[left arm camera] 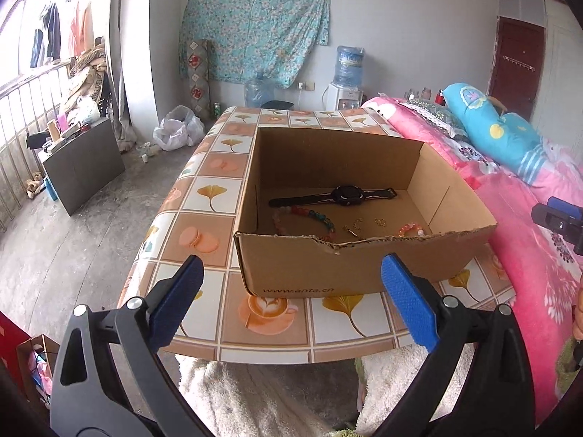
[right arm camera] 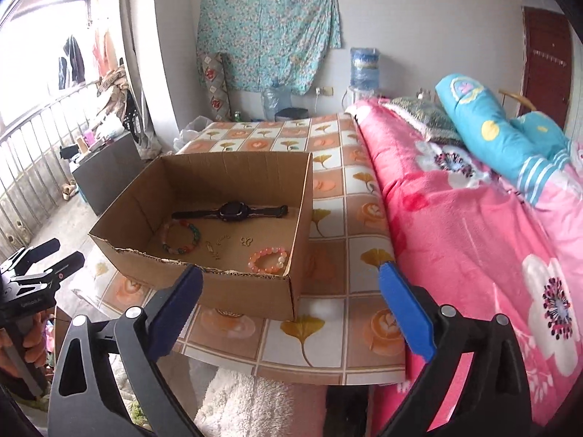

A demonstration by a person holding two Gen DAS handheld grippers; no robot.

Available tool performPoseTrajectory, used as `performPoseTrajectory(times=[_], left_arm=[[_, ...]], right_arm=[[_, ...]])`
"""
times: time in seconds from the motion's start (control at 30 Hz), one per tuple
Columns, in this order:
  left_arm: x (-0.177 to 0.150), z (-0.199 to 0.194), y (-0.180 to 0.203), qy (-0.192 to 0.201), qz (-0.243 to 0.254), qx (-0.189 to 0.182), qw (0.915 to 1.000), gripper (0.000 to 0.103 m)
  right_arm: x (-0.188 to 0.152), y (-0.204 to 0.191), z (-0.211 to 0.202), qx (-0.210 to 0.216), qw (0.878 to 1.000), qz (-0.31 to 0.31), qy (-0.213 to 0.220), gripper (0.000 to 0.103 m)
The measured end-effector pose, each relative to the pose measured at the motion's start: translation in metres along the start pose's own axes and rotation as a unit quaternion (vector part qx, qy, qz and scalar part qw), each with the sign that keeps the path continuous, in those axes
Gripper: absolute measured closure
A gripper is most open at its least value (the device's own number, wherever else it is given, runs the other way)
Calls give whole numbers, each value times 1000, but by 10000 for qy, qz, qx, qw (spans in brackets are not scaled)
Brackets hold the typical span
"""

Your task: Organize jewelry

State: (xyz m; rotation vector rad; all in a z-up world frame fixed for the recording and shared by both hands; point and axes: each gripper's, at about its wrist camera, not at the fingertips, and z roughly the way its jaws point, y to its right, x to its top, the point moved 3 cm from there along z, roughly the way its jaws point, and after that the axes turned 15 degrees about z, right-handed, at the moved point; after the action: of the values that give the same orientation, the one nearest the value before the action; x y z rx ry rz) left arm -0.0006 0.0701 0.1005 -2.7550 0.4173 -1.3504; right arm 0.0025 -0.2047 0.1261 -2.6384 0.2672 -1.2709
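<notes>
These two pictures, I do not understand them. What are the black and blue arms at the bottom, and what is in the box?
No robot is here: a person holds a two-finger tool in each hand, with a camera on each. One picture looks along the left tool, the other along the right tool. Both are open and hold nothing. On the patterned table stands a cardboard box. Inside lie a black watch, a multicoloured bead bracelet, a pink bead bracelet and small gold pieces.
</notes>
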Motion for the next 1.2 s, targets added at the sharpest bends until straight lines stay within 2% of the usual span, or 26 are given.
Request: performPoseTrajectory(times=[0.07, 0.13, 0.2, 0.27, 0.33, 0.47, 0.6, 0.8, 1.2], left_arm=[[1, -7, 9, 28, 105, 11, 9999, 9], [5, -7, 16, 19, 157, 190, 9997, 9], [6, -9, 20, 96, 153, 263, 9995, 9], [8, -6, 24, 81, 140, 297, 9994, 9], [9, 0, 27, -104, 169, 204, 9996, 9], [7, 19, 34, -506, 221, 150, 9984, 9], [0, 37, 39, -937, 88, -3, 9956, 9], [-5, 54, 45, -1313, 8, -89, 9913, 9], [0, 60, 48, -1442, 118, 102, 9894, 9]], right_arm=[[2, -4, -13, -139, 9994, -59, 326, 7], [4, -9, -25, -202, 9975, -61, 674, 7], [2, -14, -29, 46, 9970, -71, 767, 7], [-4, -16, -26, 235, 9975, 125, 654, 7], [-10, -18, -19, 265, 9981, 301, 461, 7], [-28, -23, 16, -44, 9989, 374, -293, 7], [-44, -30, 41, -177, 9968, 304, -720, 7], [-48, -32, 55, -240, 9957, 243, -865, 7], [-49, -27, 69, -310, 9937, 333, -1021, 7]])
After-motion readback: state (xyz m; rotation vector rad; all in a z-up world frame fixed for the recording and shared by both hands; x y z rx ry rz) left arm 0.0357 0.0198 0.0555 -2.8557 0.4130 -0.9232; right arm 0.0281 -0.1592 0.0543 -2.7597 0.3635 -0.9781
